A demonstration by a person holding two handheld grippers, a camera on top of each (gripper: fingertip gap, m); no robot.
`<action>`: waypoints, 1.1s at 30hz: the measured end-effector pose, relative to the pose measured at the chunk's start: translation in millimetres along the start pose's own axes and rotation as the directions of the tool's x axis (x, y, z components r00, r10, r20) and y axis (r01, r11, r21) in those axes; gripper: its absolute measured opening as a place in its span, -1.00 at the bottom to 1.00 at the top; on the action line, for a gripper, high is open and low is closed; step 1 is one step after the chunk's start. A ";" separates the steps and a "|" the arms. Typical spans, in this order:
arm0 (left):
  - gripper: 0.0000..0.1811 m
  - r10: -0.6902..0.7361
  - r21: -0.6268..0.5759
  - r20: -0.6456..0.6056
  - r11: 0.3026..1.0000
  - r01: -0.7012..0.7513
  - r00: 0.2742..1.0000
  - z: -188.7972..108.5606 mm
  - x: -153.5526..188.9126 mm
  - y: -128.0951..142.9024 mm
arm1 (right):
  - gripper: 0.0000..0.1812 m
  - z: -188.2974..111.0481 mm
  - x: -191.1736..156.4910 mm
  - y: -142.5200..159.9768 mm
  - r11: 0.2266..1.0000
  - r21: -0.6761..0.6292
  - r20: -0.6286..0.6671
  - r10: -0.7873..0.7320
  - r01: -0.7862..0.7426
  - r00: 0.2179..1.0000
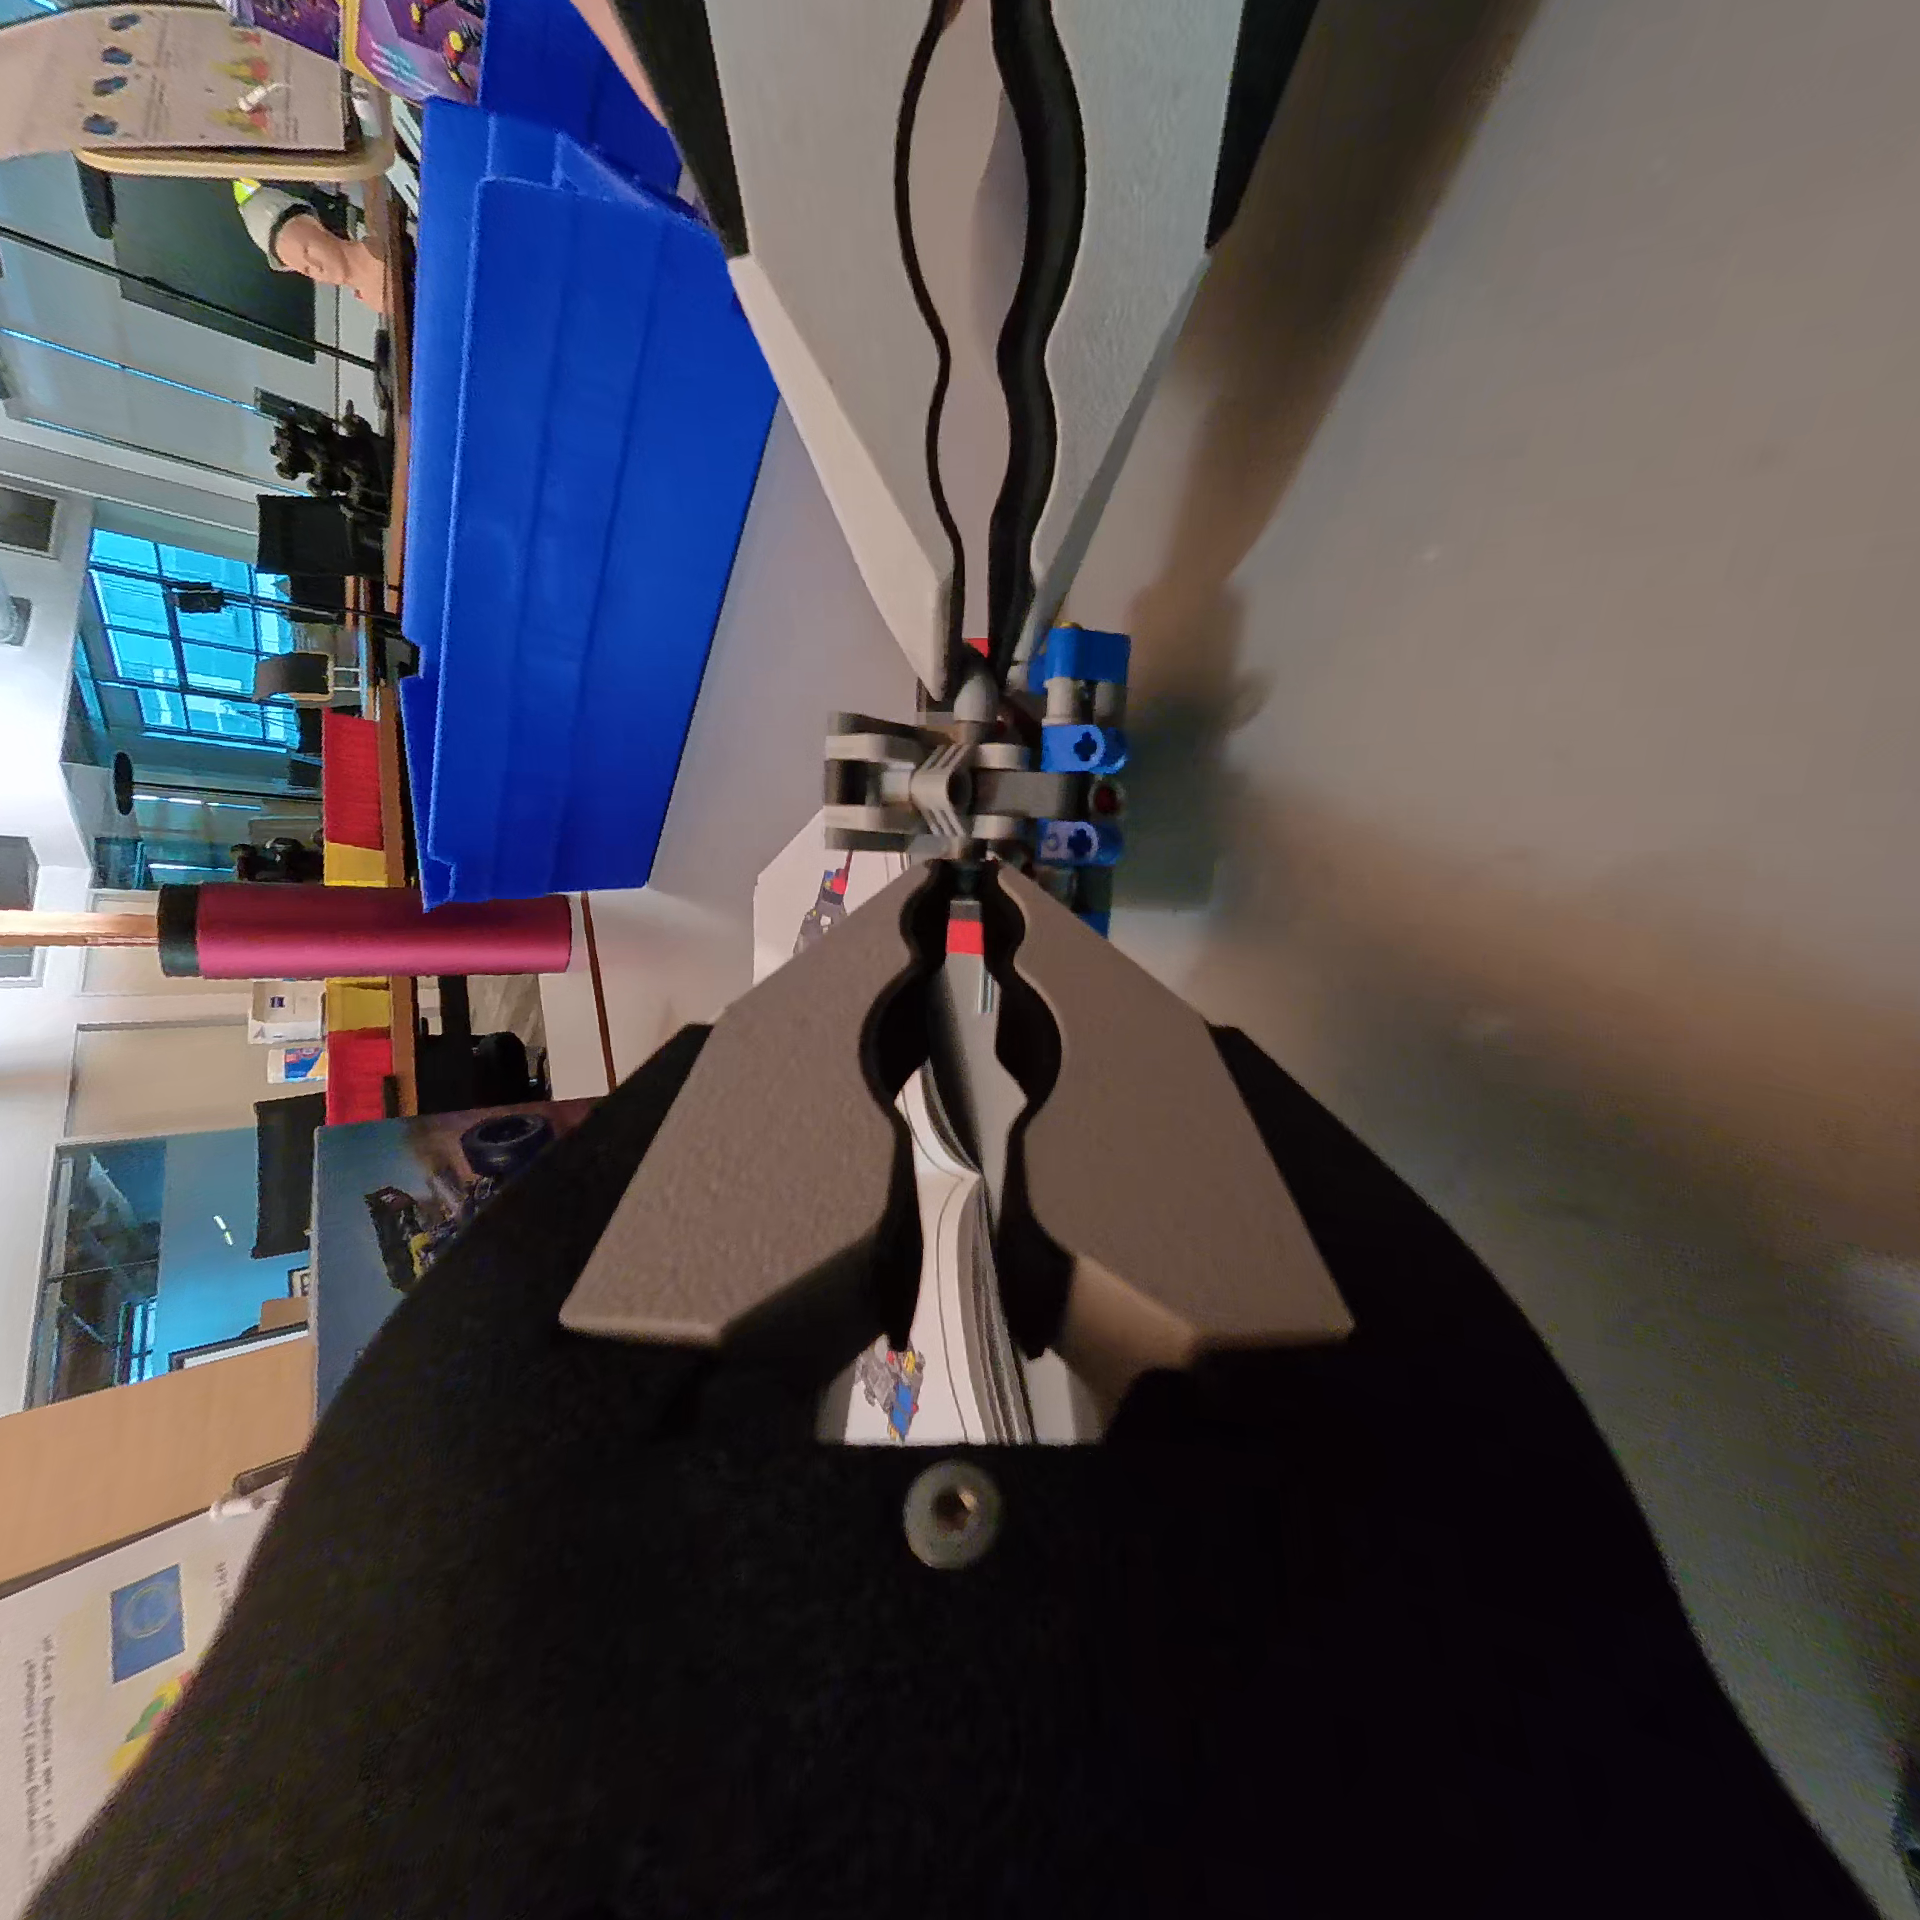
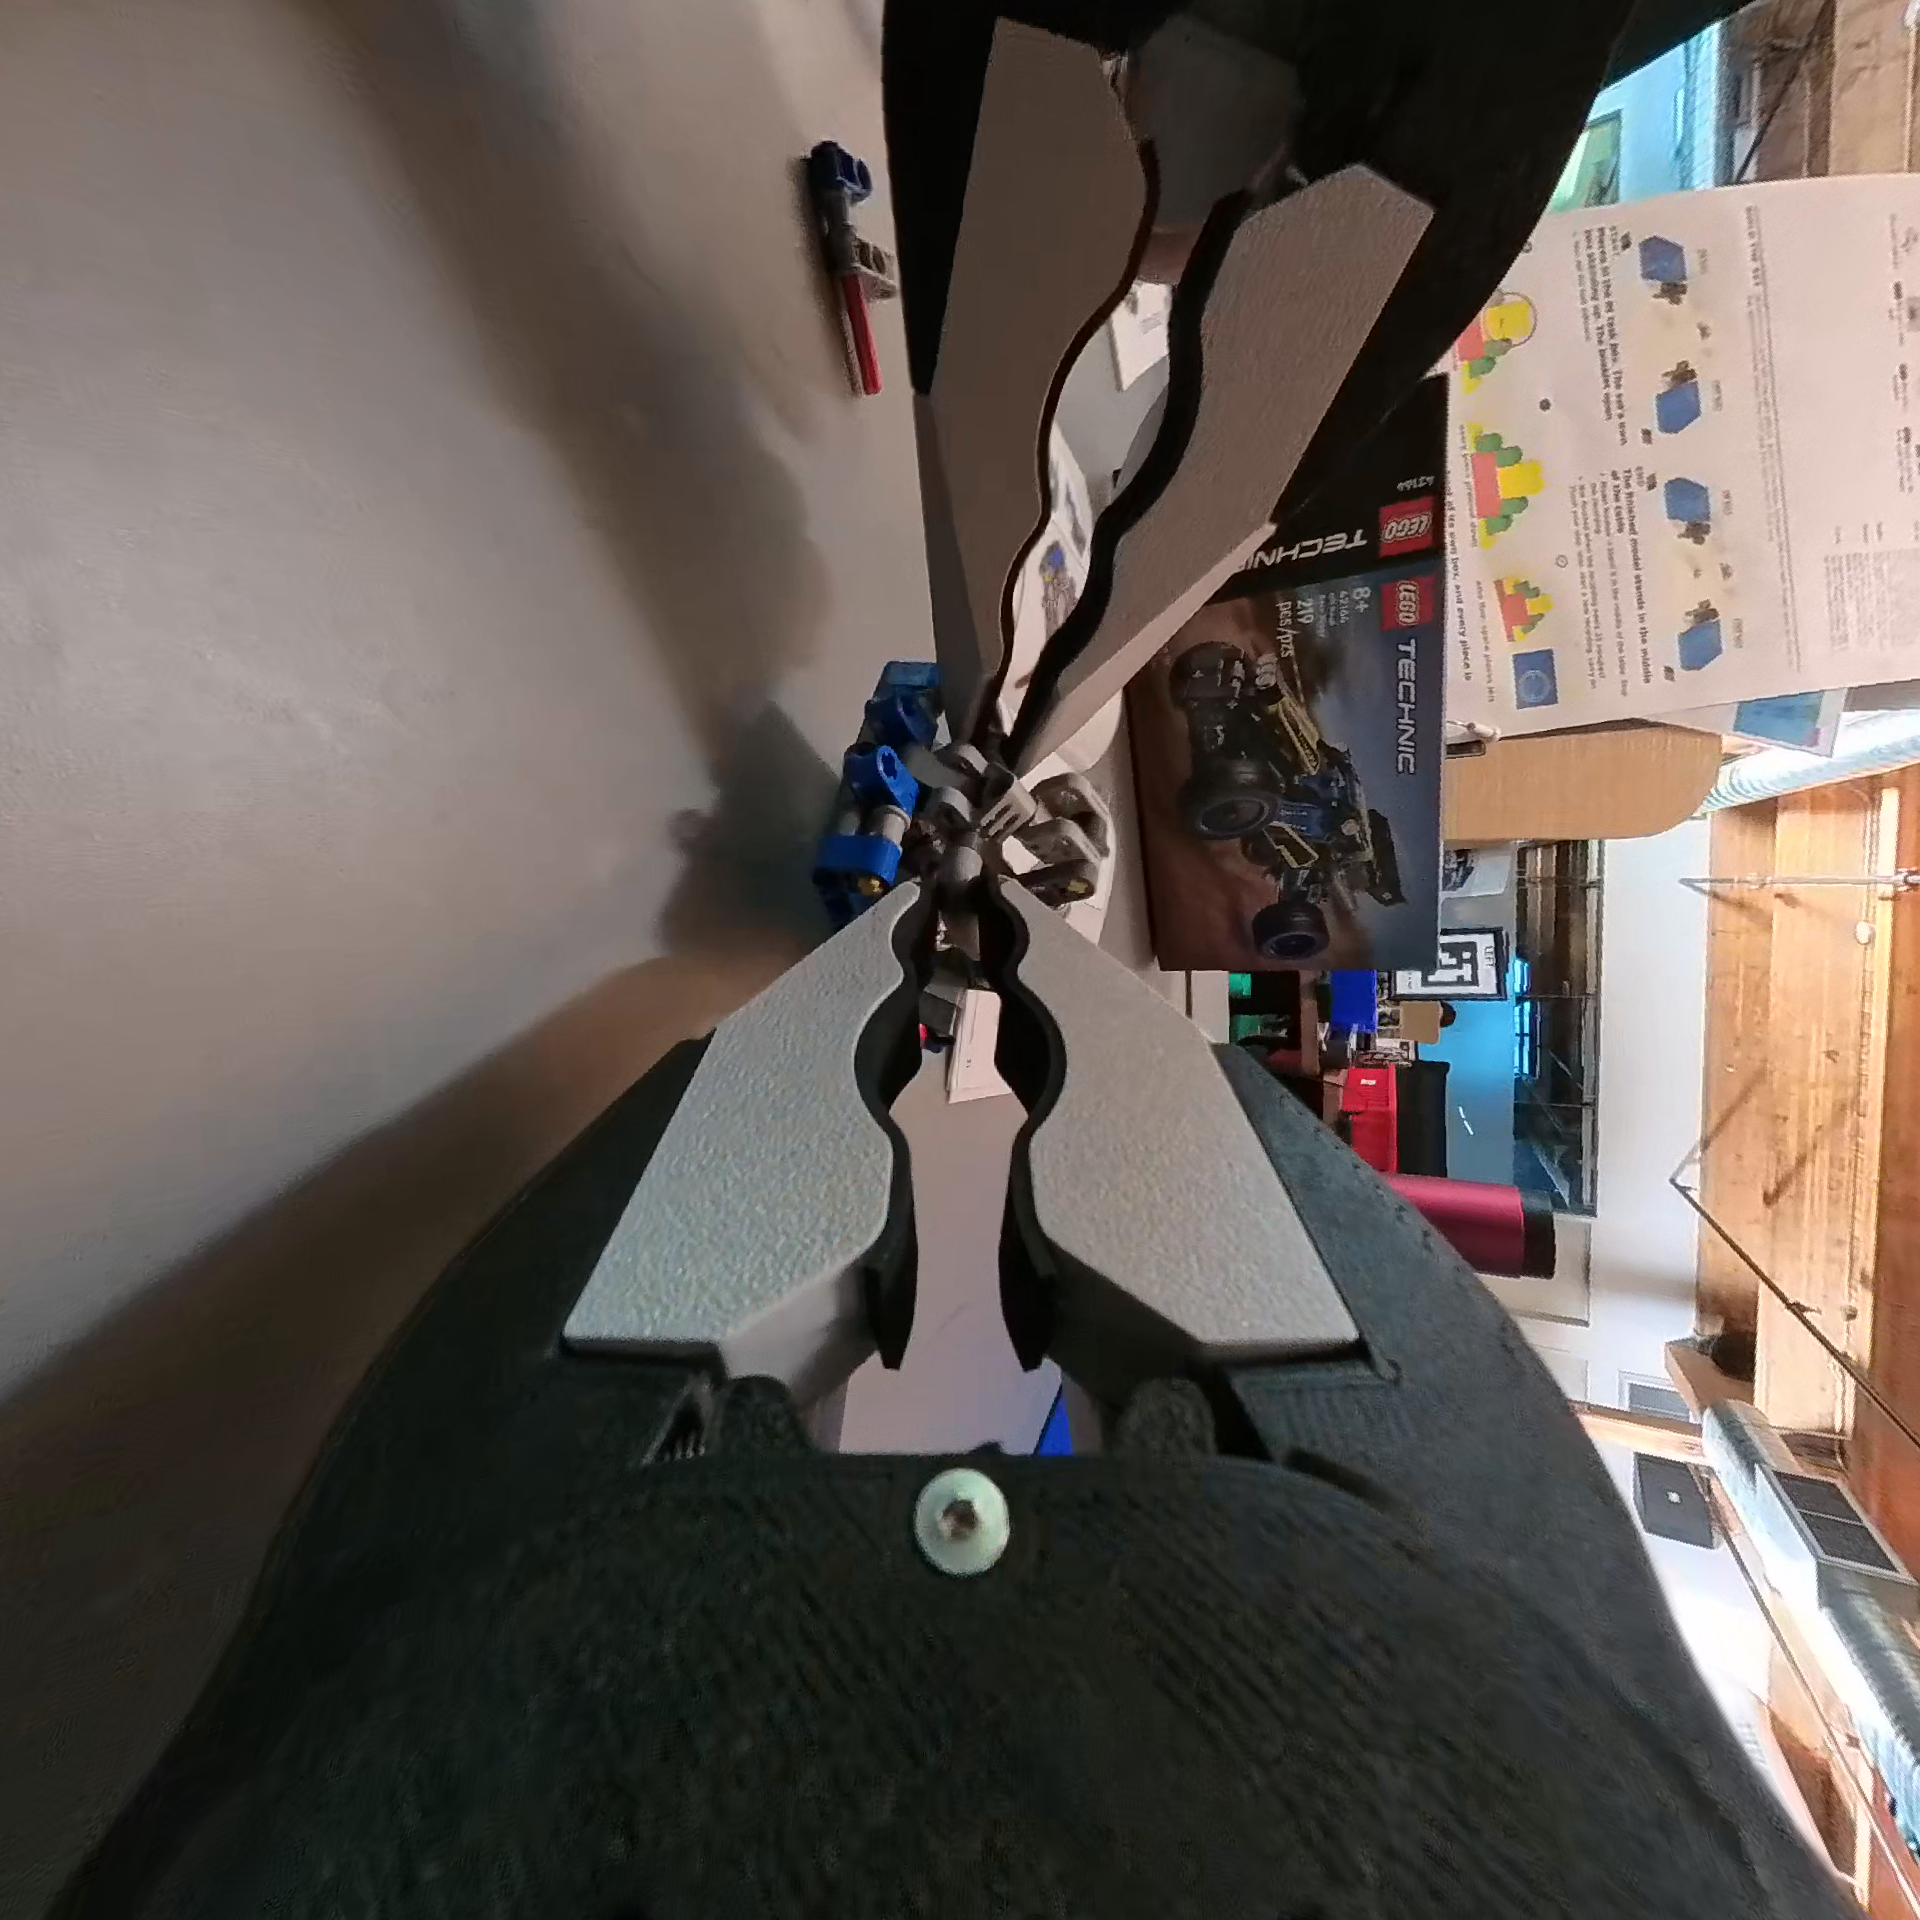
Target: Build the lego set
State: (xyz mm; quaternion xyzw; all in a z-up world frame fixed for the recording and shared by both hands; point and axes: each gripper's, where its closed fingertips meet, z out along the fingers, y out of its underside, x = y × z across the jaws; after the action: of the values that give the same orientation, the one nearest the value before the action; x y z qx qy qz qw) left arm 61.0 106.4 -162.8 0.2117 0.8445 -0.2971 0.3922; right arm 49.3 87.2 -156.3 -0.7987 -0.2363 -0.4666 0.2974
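Observation:
A small grey and blue Lego assembly point(image 1: 971, 790) is held just above the grey table point(image 1: 1558, 520), between the two grippers. My left gripper point(image 1: 961, 883) is shut on one end of it, where a red piece shows between the jaws. My right gripper point(image 1: 977, 675) comes in from the opposite side and is shut on the other end. In the right wrist view, my right gripper point(image 2: 961, 904) pinches the grey middle of the assembly point(image 2: 883, 810), and my left gripper point(image 2: 987, 738) meets it from above. A loose part with a red axle and blue connector point(image 2: 852, 270) lies on the table.
Blue bins point(image 1: 561, 520) stand beside the work spot. An open instruction booklet point(image 1: 951, 1195) lies under my left gripper. The Lego box point(image 2: 1309, 790) and a printed sheet point(image 2: 1662, 447) stand behind. A red cylinder point(image 1: 364, 930) is farther off.

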 end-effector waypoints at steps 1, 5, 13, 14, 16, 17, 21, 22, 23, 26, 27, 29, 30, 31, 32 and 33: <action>-0.97 -0.001 -0.003 -0.001 1.000 0.001 1.000 0.1 0.9 0.4 | -0.93 0.2 -0.6 -0.2 1.000 -0.003 0.005 -0.001 0.001 1.000; -0.97 -0.062 -0.012 -0.001 0.998 0.062 0.998 1.5 3.5 4.3 | -0.93 3.4 -2.0 -2.3 1.000 0.001 -0.003 0.008 -0.008 1.000; -0.97 0.075 -0.111 0.042 0.991 -0.070 0.996 3.2 4.4 11.4 | -0.93 9.6 -6.3 -3.3 1.000 -0.031 0.010 0.001 0.000 1.000; -0.97 0.082 -0.121 0.047 0.990 -0.076 0.996 3.5 4.8 11.7 | -0.93 9.5 -6.5 -2.0 0.999 -0.038 0.018 0.008 -0.007 1.000; -0.97 0.085 -0.122 0.054 0.989 -0.078 0.995 2.1 5.9 12.0 | -0.93 9.2 -7.2 -2.5 0.999 -0.035 0.026 0.023 -0.022 0.999; -0.97 0.089 -0.125 0.058 0.989 -0.081 0.994 0.9 6.7 12.4 | -0.93 9.6 -8.2 -3.3 0.999 -0.033 0.029 0.023 -0.022 0.999; -0.97 0.086 -0.122 0.070 0.989 -0.077 0.994 -3.8 9.6 14.1 | -0.93 10.6 -10.0 -7.5 0.999 -0.023 0.040 0.031 -0.031 0.999; -0.97 0.083 -0.122 0.074 0.990 -0.074 0.994 -4.6 9.9 14.7 | -0.93 11.0 -10.5 -8.3 0.999 -0.020 0.042 0.034 -0.033 0.999; -0.97 0.076 -0.118 0.075 0.991 -0.067 0.994 -5.2 10.4 15.2 | -0.93 11.3 -10.5 -9.1 0.999 -0.017 0.042 0.037 -0.036 0.998; -0.97 0.050 -0.103 0.074 0.994 -0.042 0.996 -7.1 11.8 15.4 | -0.93 11.8 -11.2 -10.4 0.999 -0.012 0.045 0.042 -0.042 0.998; -0.97 0.052 -0.101 0.073 0.994 -0.045 0.996 -7.6 12.3 15.3 | -0.93 11.6 -11.5 -10.8 0.999 -0.009 0.047 0.041 -0.041 0.998; -0.97 0.060 -0.100 0.077 0.994 -0.052 0.995 -8.5 12.0 15.7 | -0.93 11.5 -11.4 -11.6 0.999 -0.004 0.045 0.044 -0.044 0.998; -0.97 0.063 -0.101 0.076 0.993 -0.055 0.995 -8.3 12.3 15.9 | -0.93 11.8 -11.5 -11.8 0.999 -0.002 0.044 0.045 -0.045 0.998; -0.97 0.066 -0.100 0.078 0.993 -0.058 0.995 -8.4 12.0 16.0 | -0.93 12.1 -11.7 -11.7 0.999 -0.003 0.044 0.044 -0.044 0.998; -0.97 0.066 -0.099 0.080 0.993 -0.058 0.995 -8.5 11.9 16.0 | -0.93 12.0 -11.3 -11.7 0.999 -0.001 0.042 0.045 -0.045 0.998; -0.97 0.067 -0.099 0.083 0.993 -0.059 0.994 -8.7 11.6 15.5 | -0.93 11.8 -10.9 -11.5 0.999 -0.001 0.041 0.047 -0.047 0.998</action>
State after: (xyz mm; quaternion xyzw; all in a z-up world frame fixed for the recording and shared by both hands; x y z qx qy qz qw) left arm 58.5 125.1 -172.7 0.2061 0.8329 -0.2525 0.4472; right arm 43.9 102.5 -167.6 -0.8134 -0.2235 -0.4431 0.3035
